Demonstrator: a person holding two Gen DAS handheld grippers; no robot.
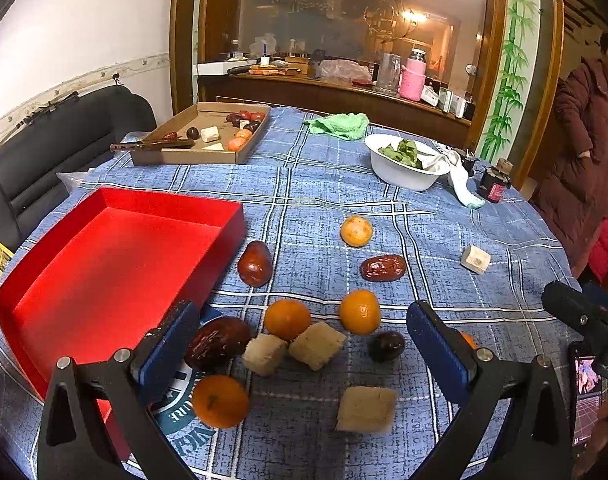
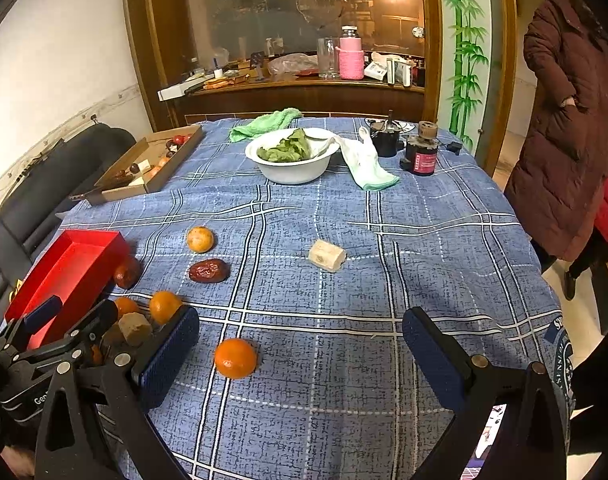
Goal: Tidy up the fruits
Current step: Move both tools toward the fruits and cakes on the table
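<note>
An empty red box lies at the left on the blue checked tablecloth; it also shows in the right wrist view. Right of it lie several oranges, red dates, a dark plum and beige cake cubes. My left gripper is open and empty, just above this cluster. My right gripper is open and empty over bare cloth, with one orange between its fingers. A date, a pale orange and a cube lie farther off.
A cardboard tray with fruit and a knife sits at the back left. A white bowl of greens, a green cloth, a white sock and dark jars stand at the back. A person in a maroon coat stands at the right.
</note>
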